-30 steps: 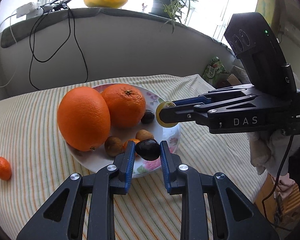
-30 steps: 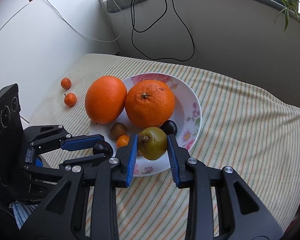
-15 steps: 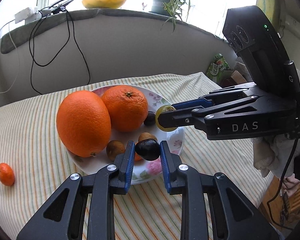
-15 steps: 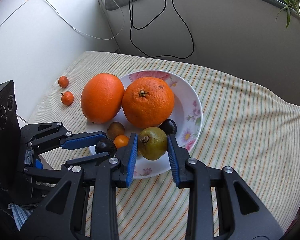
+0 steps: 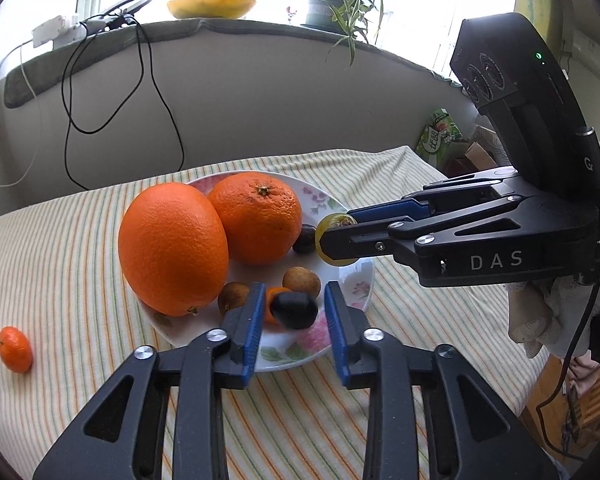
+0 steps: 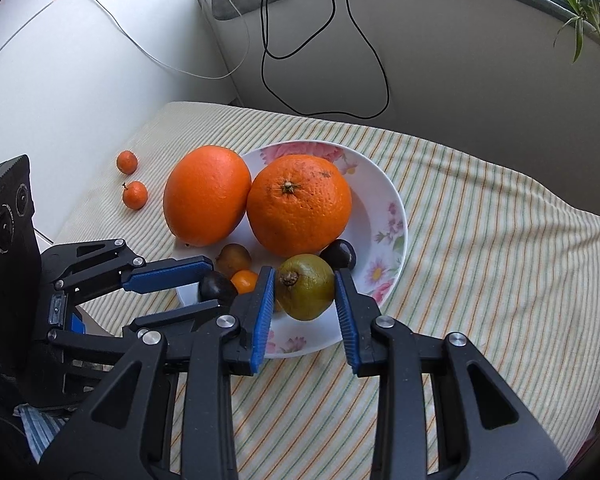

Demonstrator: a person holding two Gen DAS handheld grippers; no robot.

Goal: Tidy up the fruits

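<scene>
A white floral plate [image 5: 356, 292] [image 6: 392, 216] holds two large oranges [image 5: 172, 248] [image 6: 298, 204], two small brown fruits [image 5: 302, 280], a small orange one and a dark one [image 6: 338, 254]. My left gripper [image 5: 294, 308] has opened; a dark fruit [image 5: 294, 310] [image 6: 216, 286] sits between its jaws with gaps on both sides, over the plate's front. My right gripper [image 6: 305, 286] is shut on a green-yellow fruit [image 6: 306, 286] [image 5: 334, 226] above the plate's right side.
Two small tangerines [image 6: 134, 194] [image 5: 15, 348] lie on the striped tablecloth left of the plate. A grey ledge with black cables [image 5: 140, 80] runs behind the table. The table edge drops off at the right, with boxes [image 5: 440, 140] beyond.
My left gripper's jaws have spread apart and let go of the dark fruit. Both grippers have drawn slightly back from the plate. The right gripper keeps hold of the green-yellow fruit.
</scene>
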